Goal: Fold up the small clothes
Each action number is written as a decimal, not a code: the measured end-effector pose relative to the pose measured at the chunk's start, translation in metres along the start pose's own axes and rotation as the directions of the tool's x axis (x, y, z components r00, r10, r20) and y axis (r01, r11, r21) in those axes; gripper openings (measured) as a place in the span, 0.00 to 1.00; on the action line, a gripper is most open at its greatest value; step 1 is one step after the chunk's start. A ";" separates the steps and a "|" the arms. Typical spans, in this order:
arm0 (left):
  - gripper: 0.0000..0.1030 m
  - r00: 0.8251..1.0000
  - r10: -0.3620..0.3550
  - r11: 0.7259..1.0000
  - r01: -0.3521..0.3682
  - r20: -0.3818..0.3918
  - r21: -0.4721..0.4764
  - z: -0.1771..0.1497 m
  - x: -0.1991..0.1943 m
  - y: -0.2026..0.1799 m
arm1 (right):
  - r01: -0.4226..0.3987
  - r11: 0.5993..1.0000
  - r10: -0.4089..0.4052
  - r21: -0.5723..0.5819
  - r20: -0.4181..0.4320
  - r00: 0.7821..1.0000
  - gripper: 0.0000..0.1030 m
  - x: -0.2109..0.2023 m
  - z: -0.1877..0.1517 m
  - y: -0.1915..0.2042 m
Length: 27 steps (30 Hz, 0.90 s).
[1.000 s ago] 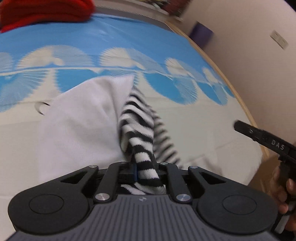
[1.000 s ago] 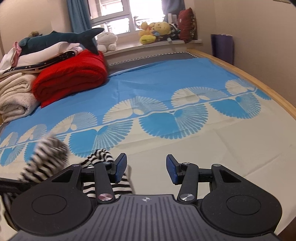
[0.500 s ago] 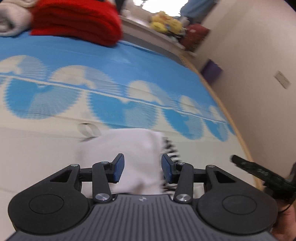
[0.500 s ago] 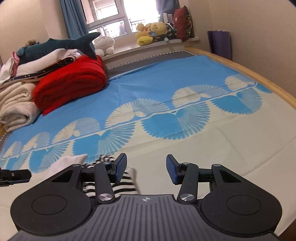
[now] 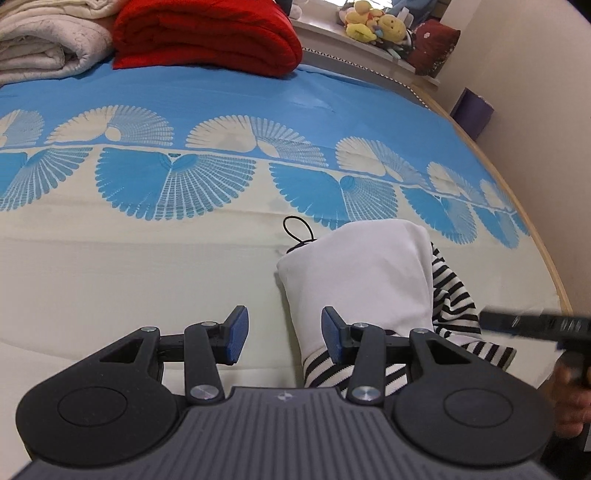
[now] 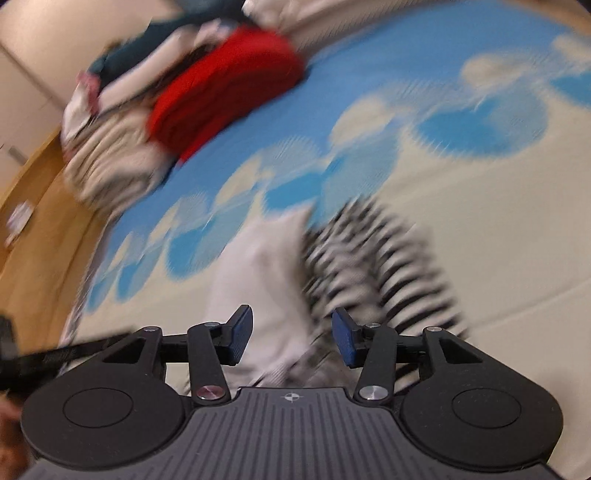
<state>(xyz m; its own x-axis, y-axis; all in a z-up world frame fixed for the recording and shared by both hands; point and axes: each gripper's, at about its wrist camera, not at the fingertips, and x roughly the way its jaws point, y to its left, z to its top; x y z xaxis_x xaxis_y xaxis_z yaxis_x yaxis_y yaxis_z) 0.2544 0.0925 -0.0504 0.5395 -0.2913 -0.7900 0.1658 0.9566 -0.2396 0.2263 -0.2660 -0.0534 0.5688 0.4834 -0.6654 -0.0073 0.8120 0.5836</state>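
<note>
A small garment lies on the bed: a white panel (image 5: 365,273) folded over a black-and-white striped part (image 5: 458,299), with a thin black loop (image 5: 295,229) at its far corner. My left gripper (image 5: 282,334) is open and empty, just left of the garment's near edge. My right gripper (image 6: 291,338) is open and empty, hovering over the same garment, white part (image 6: 258,273) and stripes (image 6: 369,254). The right wrist view is heavily blurred. The other gripper's finger (image 5: 532,321) shows at the right edge of the left wrist view.
The bed sheet (image 5: 184,92) is blue with white fan patterns, cream (image 5: 129,277) near me. A folded red blanket (image 5: 207,37) and cream blankets (image 5: 44,48) lie at the far end. Plush toys (image 5: 373,26) sit on the sill. The wooden bed edge (image 5: 535,236) runs along the right.
My left gripper let go of the striped garment, opened and drew back to the left. The garment now lies folded on the bed. My right gripper swung left over it.
</note>
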 end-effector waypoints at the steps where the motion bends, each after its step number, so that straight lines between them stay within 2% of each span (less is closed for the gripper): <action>1: 0.46 1.000 -0.005 1.000 0.005 -0.001 0.005 0.000 0.001 -0.002 | -0.017 1.000 0.016 -0.015 -0.042 0.999 0.48 0.005 -0.003 0.005; 3: 0.46 1.000 -0.015 1.000 0.015 -0.003 0.017 0.000 0.002 -0.008 | -0.032 0.997 0.023 -0.072 -0.130 0.991 0.48 0.016 -0.011 0.017; 5: 0.46 1.000 -0.022 0.999 0.022 -0.007 0.029 0.000 0.003 -0.016 | -0.008 0.987 -0.020 -0.159 -0.170 0.985 0.48 0.020 -0.021 0.027; 7: 0.46 0.999 -0.033 0.999 0.033 -0.011 0.040 0.000 0.007 -0.025 | 0.024 0.971 -0.065 -0.238 -0.168 0.984 0.32 0.017 -0.028 0.032; 8: 0.46 0.999 -0.040 0.998 0.041 -0.014 0.044 0.000 0.008 -0.030 | 0.020 0.968 -0.064 -0.251 -0.166 0.984 0.08 0.013 -0.029 0.031; 9: 0.46 0.999 -0.049 0.997 0.050 -0.018 0.052 0.000 0.010 -0.035 | -0.001 0.970 -0.038 -0.245 -0.155 0.987 0.06 0.005 -0.029 0.028; 10: 0.46 0.998 -0.059 0.996 0.060 -0.022 0.061 0.000 0.012 -0.041 | -0.020 0.971 -0.012 -0.238 -0.132 0.991 0.05 -0.005 -0.028 0.023; 12: 0.46 0.996 -0.089 0.992 0.091 -0.033 0.085 -0.001 0.015 -0.053 | -0.059 0.971 0.055 -0.230 -0.026 0.998 0.04 -0.038 -0.018 0.011; 14: 0.46 0.989 -0.136 0.983 0.142 -0.058 0.117 -0.004 0.018 -0.067 | -0.083 0.977 0.101 -0.197 0.079 0.992 0.03 -0.069 -0.011 -0.006; 16: 0.46 0.978 -0.189 0.968 0.201 -0.089 0.150 -0.009 0.021 -0.081 | -0.037 0.981 0.063 -0.192 0.130 0.990 0.03 -0.091 -0.010 -0.028; 17: 0.46 0.970 -0.215 0.957 0.232 -0.110 0.173 -0.012 0.024 -0.090 | -0.002 0.979 0.028 -0.204 0.125 0.992 0.03 -0.095 -0.012 -0.035; 19: 0.46 0.958 -0.240 0.939 0.270 -0.157 0.214 -0.019 0.031 -0.105 | 0.053 0.978 -0.042 -0.200 0.060 0.997 0.03 -0.094 -0.017 -0.053; 22: 0.46 0.936 -0.247 0.908 0.314 -0.250 0.278 -0.034 0.051 -0.127 | 0.128 0.955 -0.148 -0.266 -0.056 0.987 0.03 -0.074 -0.031 -0.070; 23: 0.46 0.930 -0.235 0.901 0.318 -0.283 0.296 -0.040 0.060 -0.131 | 0.134 0.950 -0.161 -0.282 -0.074 0.984 0.03 -0.071 -0.034 -0.071; 25: 0.47 0.929 -0.158 0.896 0.277 -0.333 0.347 -0.054 0.081 -0.138 | 0.148 0.942 -0.191 -0.302 -0.117 0.975 0.02 -0.057 -0.040 -0.077; 27: 0.49 0.927 -0.099 0.897 0.240 -0.361 0.371 -0.065 0.098 -0.141 | 0.193 0.922 -0.257 -0.336 -0.157 0.954 0.02 -0.042 -0.044 -0.078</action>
<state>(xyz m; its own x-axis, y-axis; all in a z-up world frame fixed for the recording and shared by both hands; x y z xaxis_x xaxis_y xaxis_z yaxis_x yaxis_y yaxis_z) 0.2299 -0.0708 -0.1306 0.1863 -0.3638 -0.9126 0.5842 0.7879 -0.1948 0.1668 -0.3352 -0.0917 0.4156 0.3039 -0.8573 -0.1731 0.9517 0.2534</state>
